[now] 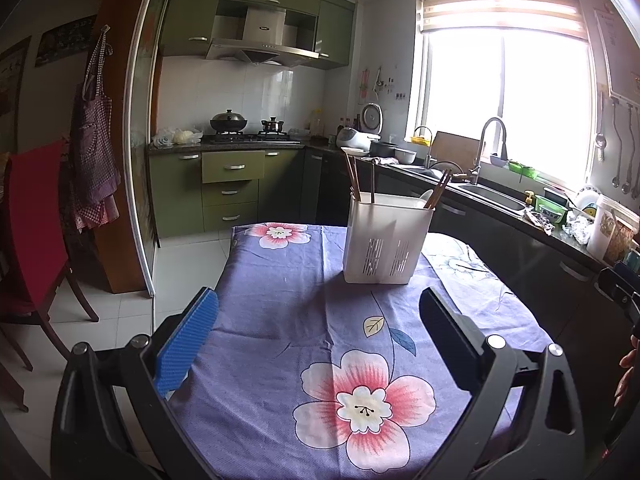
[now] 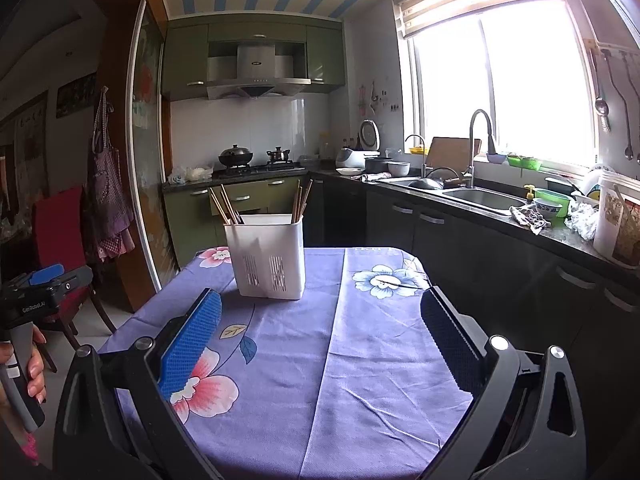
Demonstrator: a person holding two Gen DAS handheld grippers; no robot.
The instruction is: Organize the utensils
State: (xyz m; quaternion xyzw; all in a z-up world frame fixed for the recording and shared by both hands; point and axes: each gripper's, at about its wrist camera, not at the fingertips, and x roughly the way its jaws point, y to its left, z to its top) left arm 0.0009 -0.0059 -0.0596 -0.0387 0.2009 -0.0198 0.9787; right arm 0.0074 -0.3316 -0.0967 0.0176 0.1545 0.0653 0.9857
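Jaws spread wide and empty on both left gripper (image 1: 318, 312) and right gripper (image 2: 320, 314), held level above the table (image 1: 280, 292), chopsticks (image 2: 228, 204) stood upright in white holder (image 2: 266, 256)

Chopsticks (image 2: 227, 207) stand in holder (image 2: 266, 256) on table (image 2: 360, 360).

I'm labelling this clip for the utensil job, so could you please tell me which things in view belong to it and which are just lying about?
Belongs to the job:
- white holder on the table
- chopsticks standing in it
- white spoon in it
- left gripper and right gripper, both open and empty

Just lying about:
- flowered tablecloth
- wok
- rice cooker
- sink
- apron
- red chair
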